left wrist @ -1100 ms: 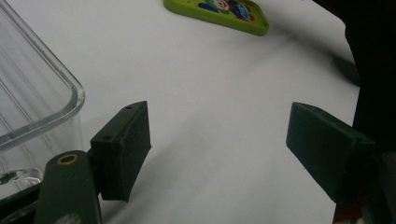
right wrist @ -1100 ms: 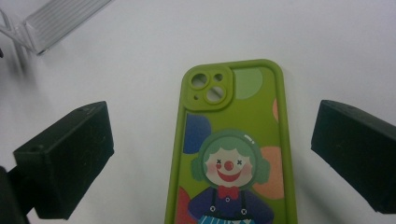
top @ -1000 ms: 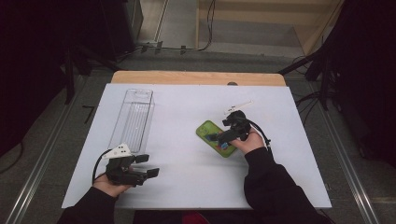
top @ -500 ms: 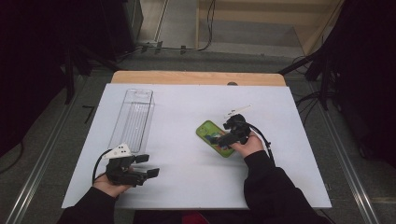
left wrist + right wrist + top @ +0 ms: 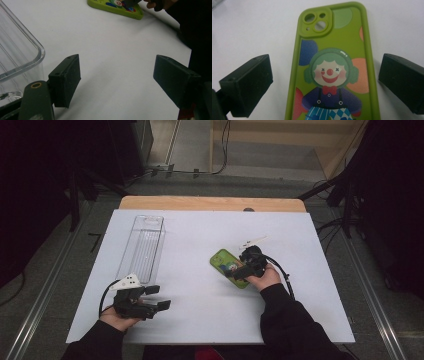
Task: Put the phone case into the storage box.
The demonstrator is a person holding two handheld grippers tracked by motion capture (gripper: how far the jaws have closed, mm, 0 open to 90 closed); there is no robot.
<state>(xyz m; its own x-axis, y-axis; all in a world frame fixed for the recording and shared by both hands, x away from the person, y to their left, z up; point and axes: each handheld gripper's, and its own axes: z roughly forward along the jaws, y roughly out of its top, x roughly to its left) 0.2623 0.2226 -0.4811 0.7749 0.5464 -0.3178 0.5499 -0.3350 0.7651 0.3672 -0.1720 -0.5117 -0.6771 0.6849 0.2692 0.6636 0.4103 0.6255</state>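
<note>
On the white table (image 5: 200,245) in the high view, a green phone case with a clown picture (image 5: 227,265) lies flat, right of the middle. The right gripper (image 5: 239,271) sits over the near end of the case. A long clear plastic box (image 5: 142,247) lies well apart on the left side. The left gripper (image 5: 157,297) rests near the front edge, just in front of the box, and holds nothing.

In the left gripper view, its two black fingers (image 5: 67,78) stand wide apart with bare table between them. The rounded corner of the clear box (image 5: 22,55) is just beside the left finger. The green case (image 5: 117,8) lies far off at the top.

In the right gripper view, the fingers (image 5: 249,85) are wide open, one on each long side of the green case (image 5: 334,62). They do not touch it. The case lies with its camera holes away from the gripper.

To do this grab well, I think the right gripper should stay centered, sink until both fingers are beside the thin edges, then squeeze slowly so the case does not slide or tip.
</note>
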